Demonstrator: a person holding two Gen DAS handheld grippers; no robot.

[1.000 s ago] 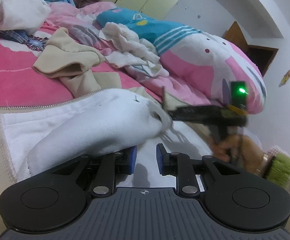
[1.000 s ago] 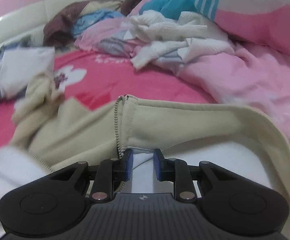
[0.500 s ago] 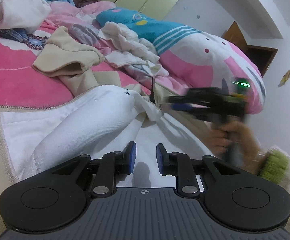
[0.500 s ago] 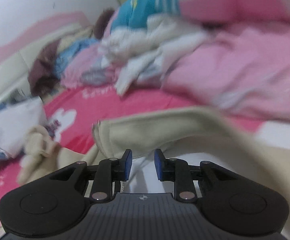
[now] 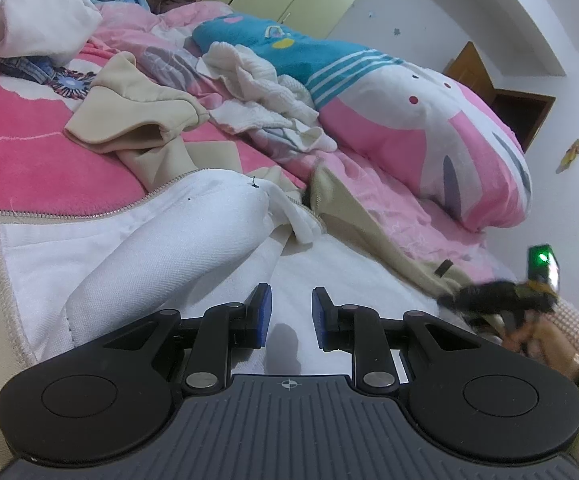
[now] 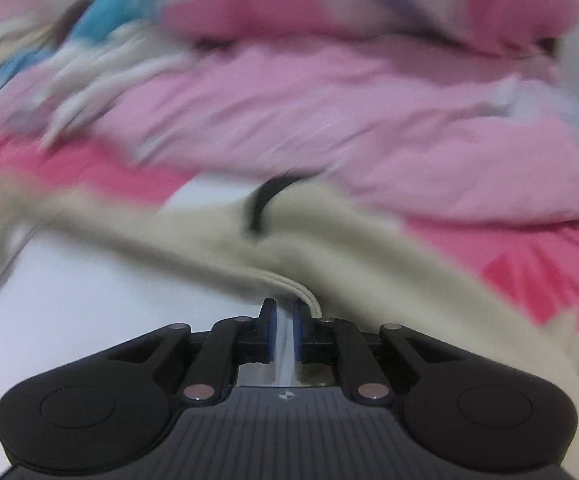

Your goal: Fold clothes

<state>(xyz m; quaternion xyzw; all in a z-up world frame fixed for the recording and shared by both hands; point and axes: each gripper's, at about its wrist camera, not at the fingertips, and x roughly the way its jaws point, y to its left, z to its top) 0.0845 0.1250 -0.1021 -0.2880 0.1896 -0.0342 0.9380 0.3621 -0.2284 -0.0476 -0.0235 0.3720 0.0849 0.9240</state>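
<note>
Your right gripper (image 6: 285, 320) is closing, jaws nearly together on the beige jacket (image 6: 329, 240) edge at its collar, with white lining between the pads. Your left gripper (image 5: 288, 312) hangs slack, jaws apart, over the jacket's white lining (image 5: 169, 248), gripping nothing. The jacket sprawls across the pink bedspread (image 5: 29, 160), its sleeve bunched at ten o'clock.

The right gripper (image 6: 285, 322) has swung from the jacket's (image 6: 353, 248) zipper to its collar edge, jaws closing on it.
</note>
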